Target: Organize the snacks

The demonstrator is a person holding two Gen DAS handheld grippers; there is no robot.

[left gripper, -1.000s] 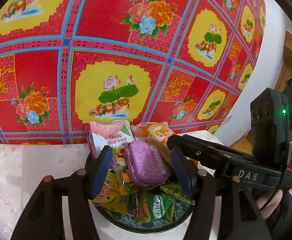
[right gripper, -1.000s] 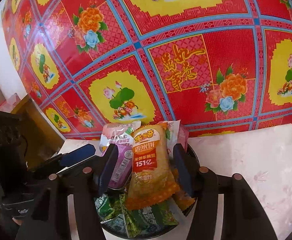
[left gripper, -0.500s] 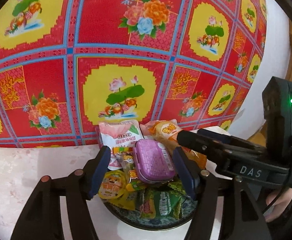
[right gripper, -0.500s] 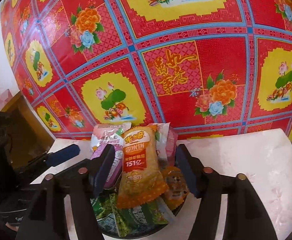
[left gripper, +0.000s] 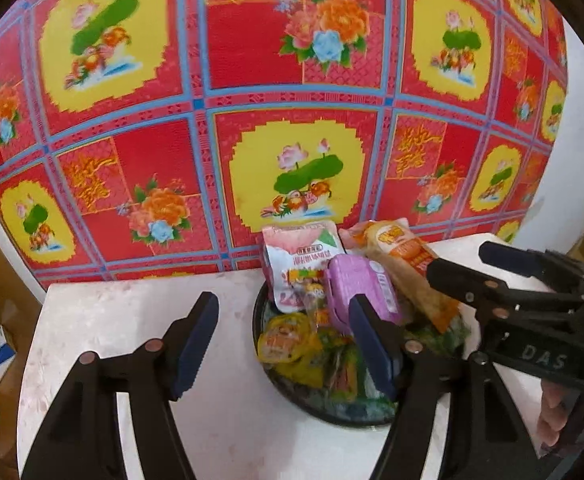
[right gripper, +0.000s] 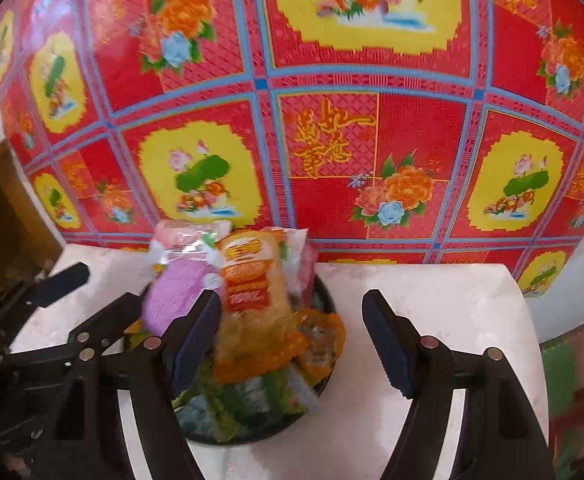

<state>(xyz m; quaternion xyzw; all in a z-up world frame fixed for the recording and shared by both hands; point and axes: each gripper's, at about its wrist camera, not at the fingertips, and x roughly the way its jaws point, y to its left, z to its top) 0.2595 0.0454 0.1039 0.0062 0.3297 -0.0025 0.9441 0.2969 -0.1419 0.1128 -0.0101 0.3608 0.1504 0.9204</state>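
Both jaws just widened, holding nothing: snack plate [left gripper: 266, 364] right of left gripper [left gripper: 280, 344], left of right gripper [right gripper: 292, 344].

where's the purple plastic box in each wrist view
Left wrist view: the purple plastic box sits just right of centre, on the snack pile, right behind the right finger of the left tongs.
Right wrist view: it shows left of centre, blurred, partly behind the left finger of the right tongs.
Shared landmark: the long orange rice cracker packet lying just right of the box.
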